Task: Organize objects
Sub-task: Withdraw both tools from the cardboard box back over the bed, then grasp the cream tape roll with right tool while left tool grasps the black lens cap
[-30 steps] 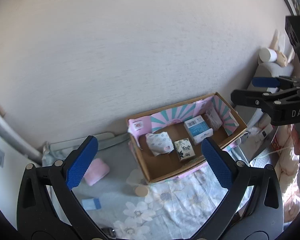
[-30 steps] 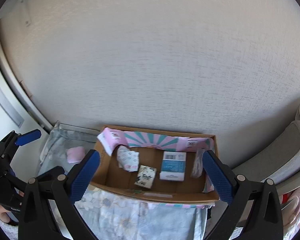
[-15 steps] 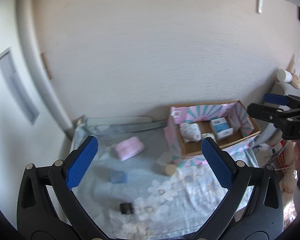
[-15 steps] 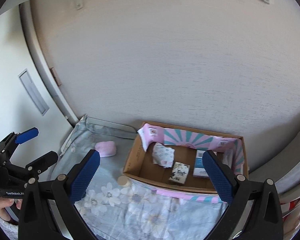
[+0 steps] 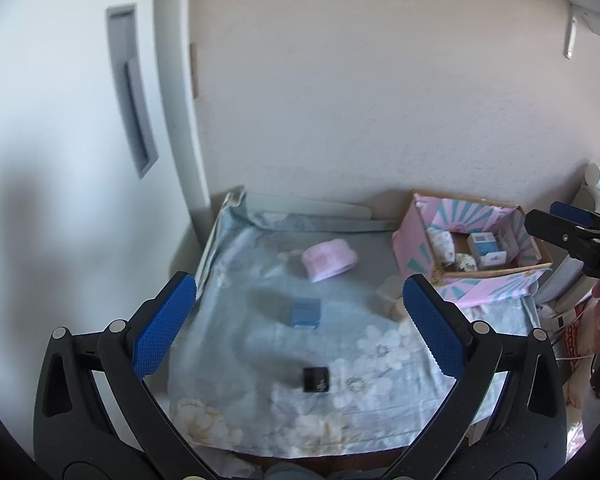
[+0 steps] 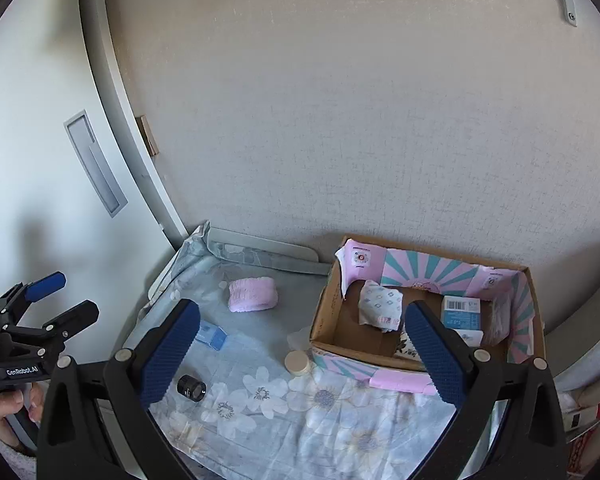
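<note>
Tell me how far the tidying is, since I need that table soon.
Partly done: the cardboard box already holds several small packets. Both the left gripper and right gripper are open and empty. Left on the cloth: pink bundle, blue box, black lens, round jar.

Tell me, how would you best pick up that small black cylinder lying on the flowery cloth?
Probably from straight above, fingers closing across the round sides of the black cylinder. It lies on its side on the cloth, one open end facing the right wrist camera, with bare cloth all round it. The left gripper, open and empty, looks nearer.
</note>
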Demonstrator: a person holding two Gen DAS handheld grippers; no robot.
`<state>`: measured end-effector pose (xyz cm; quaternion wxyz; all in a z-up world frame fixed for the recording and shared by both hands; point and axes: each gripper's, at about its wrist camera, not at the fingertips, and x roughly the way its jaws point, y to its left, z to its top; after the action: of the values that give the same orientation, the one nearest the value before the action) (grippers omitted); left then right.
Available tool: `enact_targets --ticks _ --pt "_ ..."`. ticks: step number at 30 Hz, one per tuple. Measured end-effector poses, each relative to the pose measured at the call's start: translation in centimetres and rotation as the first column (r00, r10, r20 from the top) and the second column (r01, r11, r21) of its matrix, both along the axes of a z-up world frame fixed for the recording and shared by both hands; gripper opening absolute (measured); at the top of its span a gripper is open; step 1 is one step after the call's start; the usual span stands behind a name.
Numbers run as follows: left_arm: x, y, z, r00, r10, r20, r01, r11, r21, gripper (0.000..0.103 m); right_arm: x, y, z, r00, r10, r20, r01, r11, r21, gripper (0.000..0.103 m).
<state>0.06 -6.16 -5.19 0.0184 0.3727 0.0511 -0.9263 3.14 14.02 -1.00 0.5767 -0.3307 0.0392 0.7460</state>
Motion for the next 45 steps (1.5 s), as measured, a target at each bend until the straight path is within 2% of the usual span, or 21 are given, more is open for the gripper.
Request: enact_targets --ticks 6,15,20,26,30,31,33,36,39,45 --pt "-0.4 -2.4 -1.7 0.999 -0.034 0.015 0.034 0.999 0.018 0.103 -1.4 0.0 -2.2 0.999 -0.046 -0.007 0.046 0.999 0.014 0.102" --pt "-2.4 -3.6 -4.0 0.986 -0.157 0.049 0.158 0.987 -0.003 0.103 -2.4 0.5 -4.8 0.989 -0.139 -0.053 0.141 0.99 0.025 0.102" --pt "-3.1 -3.4 -5.9 0.967 -0.25 0.054 0.25 0.968 0.003 0.103 -2.7 0.7 -6.3 0.982 -0.176 -0.06 0.179 0.983 0.046 0.102" --pt "-3.0 -2.6 -10.2 0.934 -0.347 0.087 0.347 0.938 0.023 0.1 -1.8 0.9 -9.3 0.972 -0.22 -0.083 0.225 0.973 0.056 0.102" --pt "-2.4 -1.4 -13.4 0.902 -0.415 0.116 0.415 0.909 0.032 0.096 -0.5 1.9 -12.5 0.964 -0.254 -0.076 0.257 0.966 0.029 0.096" --pt "-2.3 -1.1 -14.2 0.894 -0.431 0.123 0.431 0.902 0.031 0.094 -0.2 2.1 -13.2 0.964 -0.262 -0.044 0.263 0.965 0.012 0.095" --pt "-2.0 -0.5 -15.6 0.88 -0.456 0.134 0.455 0.89 0.036 0.09 0.4 2.9 -14.8 0.962 -0.27 -0.039 0.27 0.963 -0.01 0.084" --pt "-1.8 0.3 -17.3 0.861 -0.49 0.137 0.486 0.872 0.062 0.088 1.2 4.1 -16.9 0.958 -0.285 -0.016 0.284 0.958 -0.026 0.077" --pt "-1.7 1.1 -18.9 0.844 -0.517 0.142 0.511 0.856 0.079 0.081 1.7 4.9 -18.3 0.957 -0.29 -0.002 0.29 0.957 -0.024 0.074" --pt "-1.5 1.6 -20.7 0.832 -0.536 0.146 0.526 0.844 0.101 0.073 1.9 6.6 -20.3 0.956 -0.293 0.008 0.293 0.955 -0.036 0.062"
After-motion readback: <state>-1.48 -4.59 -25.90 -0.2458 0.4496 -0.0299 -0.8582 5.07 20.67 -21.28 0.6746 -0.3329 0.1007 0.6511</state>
